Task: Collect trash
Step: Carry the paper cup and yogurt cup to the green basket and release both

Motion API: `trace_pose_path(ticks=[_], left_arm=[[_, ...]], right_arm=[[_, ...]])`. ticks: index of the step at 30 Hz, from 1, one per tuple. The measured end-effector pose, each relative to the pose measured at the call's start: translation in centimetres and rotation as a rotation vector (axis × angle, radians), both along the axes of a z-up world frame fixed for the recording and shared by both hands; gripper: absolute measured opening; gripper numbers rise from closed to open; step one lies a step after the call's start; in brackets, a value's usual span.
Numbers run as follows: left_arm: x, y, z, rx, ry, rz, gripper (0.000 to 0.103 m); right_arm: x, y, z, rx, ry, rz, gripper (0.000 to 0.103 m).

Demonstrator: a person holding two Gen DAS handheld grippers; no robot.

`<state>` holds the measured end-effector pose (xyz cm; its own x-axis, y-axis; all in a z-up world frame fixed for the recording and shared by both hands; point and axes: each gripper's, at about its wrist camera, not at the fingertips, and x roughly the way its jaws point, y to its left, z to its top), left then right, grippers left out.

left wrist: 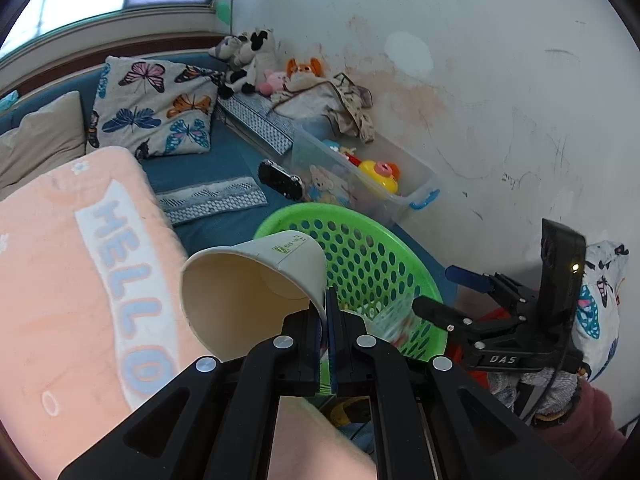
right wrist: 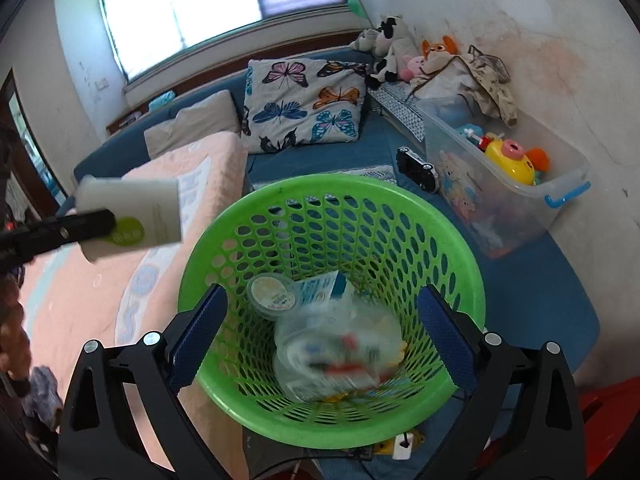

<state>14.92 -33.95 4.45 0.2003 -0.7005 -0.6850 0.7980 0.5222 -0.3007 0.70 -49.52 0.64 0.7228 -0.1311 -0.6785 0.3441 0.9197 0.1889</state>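
Observation:
My left gripper [left wrist: 325, 304] is shut on the rim of a white paper cup [left wrist: 256, 280], held on its side just left of a green perforated basket [left wrist: 372, 256]. In the right wrist view the cup [right wrist: 132, 216] hangs left of the basket [right wrist: 460, 240], above the pink blanket. My right gripper [right wrist: 320, 320] is open and empty, its jaws spread over the basket. Inside the basket lie a round lidded tub [right wrist: 272, 296], a blue and white carton [right wrist: 320, 284] and a blurred clear plastic bag [right wrist: 340, 352]. The right gripper also shows at the right of the left wrist view [left wrist: 460, 276].
The basket stands on a blue bed. A pink "HELLO" blanket [left wrist: 80, 264] lies to its left. A butterfly pillow [right wrist: 304, 104], plush toys [right wrist: 392, 52], a clear toy bin [right wrist: 512, 184] and a black toy car [right wrist: 416, 168] sit behind. A white wall runs along the right.

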Motion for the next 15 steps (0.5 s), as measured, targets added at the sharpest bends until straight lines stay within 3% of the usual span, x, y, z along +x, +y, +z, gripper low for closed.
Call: trace_pose_path(ticks=[15], left_arm=[[-0.5, -2.9, -2.9, 0.040, 0.055, -0.014, 0.004]], right_arm=[[-1.6, -0.2, 0.2, 0.033, -0.030, 0.006, 0.096]])
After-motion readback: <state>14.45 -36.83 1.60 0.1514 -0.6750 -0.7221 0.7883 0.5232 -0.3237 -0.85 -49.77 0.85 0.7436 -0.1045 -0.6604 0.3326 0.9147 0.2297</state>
